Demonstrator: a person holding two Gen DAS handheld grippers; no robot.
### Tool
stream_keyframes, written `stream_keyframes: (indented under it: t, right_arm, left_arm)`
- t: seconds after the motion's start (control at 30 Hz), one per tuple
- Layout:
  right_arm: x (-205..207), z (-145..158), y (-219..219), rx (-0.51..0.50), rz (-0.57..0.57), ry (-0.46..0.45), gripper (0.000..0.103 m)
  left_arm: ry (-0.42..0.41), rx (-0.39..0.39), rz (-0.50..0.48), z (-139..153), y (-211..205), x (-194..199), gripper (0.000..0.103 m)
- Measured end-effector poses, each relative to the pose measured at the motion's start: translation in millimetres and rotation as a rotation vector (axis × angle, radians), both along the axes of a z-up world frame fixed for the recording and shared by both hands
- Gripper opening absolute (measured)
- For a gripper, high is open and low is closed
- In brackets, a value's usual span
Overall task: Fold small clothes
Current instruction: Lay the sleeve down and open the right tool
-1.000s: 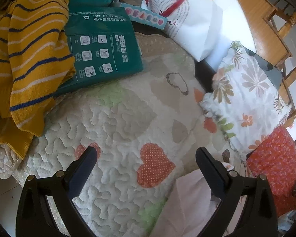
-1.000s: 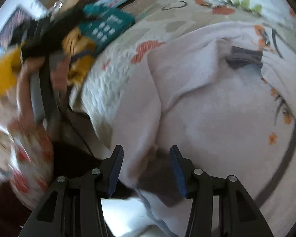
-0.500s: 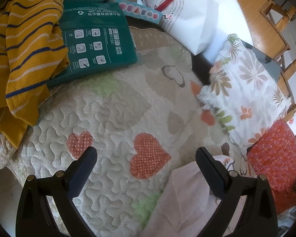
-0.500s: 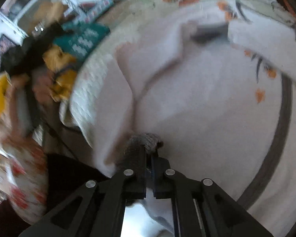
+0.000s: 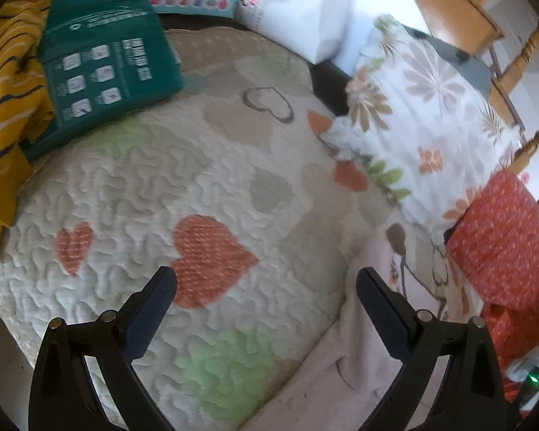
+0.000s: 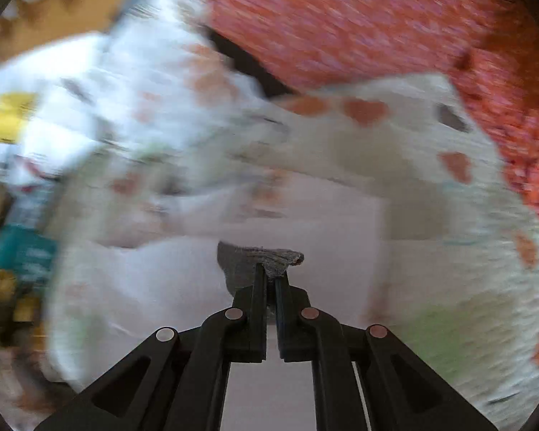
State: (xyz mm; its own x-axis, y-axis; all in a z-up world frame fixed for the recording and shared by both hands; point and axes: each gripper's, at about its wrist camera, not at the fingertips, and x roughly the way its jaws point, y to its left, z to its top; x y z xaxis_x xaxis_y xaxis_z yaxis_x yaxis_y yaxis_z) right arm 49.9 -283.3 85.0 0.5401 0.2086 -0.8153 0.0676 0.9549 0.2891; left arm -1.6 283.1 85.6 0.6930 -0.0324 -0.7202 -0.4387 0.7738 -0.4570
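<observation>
Pinching the pale pink garment's [image 6: 305, 222] grey cuff [image 6: 260, 256], right tool [image 6: 268, 276]; left tool [image 5: 266, 283] spread wide above quilt [image 5: 183, 179].

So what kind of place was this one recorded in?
Most likely a home living or dining room: a quilted heart-print cover with a floral pillow on it, wooden chairs behind, and clothes like the striped yellow sweater.

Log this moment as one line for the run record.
left gripper: open over quilt | right gripper: shut on grey cuff of pink garment
</observation>
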Motion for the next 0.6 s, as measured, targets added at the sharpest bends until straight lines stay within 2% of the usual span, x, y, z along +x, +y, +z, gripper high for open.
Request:
stream_keyframes:
  t: [0.07, 0.1, 0.17, 0.2, 0.23, 0.33, 0.43, 0.5, 0.6]
  right_arm:
    - [12, -20, -8, -0.145, -0.070, 0.078, 0.008]
    - [11, -20, -10, -0.136, -0.066, 0.067, 0.008]
    - [10, -14, -9, -0.096, -0.038, 0.025, 0.022]
    - [9, -8, 5, -0.084, -0.008, 0.003, 0.033]
    - [11, -6, 21, -0.073, 0.030, -0.015, 0.038]
    - [28, 4, 96, -0.019, 0.224, -0.039, 0.040]
    - [52, 7, 168, 0.047, 0.375, -0.033, 0.045]
    - [66, 9, 211, 0.078, 0.437, -0.036, 0.048]
    - [92, 8, 278, 0.101, 0.539, -0.025, 0.064]
  left_arm:
    - [0.005, 0.011, -0.019, 1, -9, 5, 0.100]
    - [0.006, 0.018, -0.028, 1, -13, 8, 0.100]
    - [0.012, 0.038, -0.043, 3, -19, 13, 0.100]
    - [0.017, 0.049, -0.047, 3, -21, 15, 0.100]
    - [0.023, 0.060, -0.048, 3, -22, 17, 0.100]
    - [0.041, 0.069, -0.032, 0, -18, 19, 0.100]
    - [0.053, 0.032, -0.001, -4, -6, 18, 0.100]
    - [0.055, 0.021, 0.014, -5, 1, 18, 0.100]
    - [0.053, 0.013, 0.027, -4, 8, 19, 0.100]
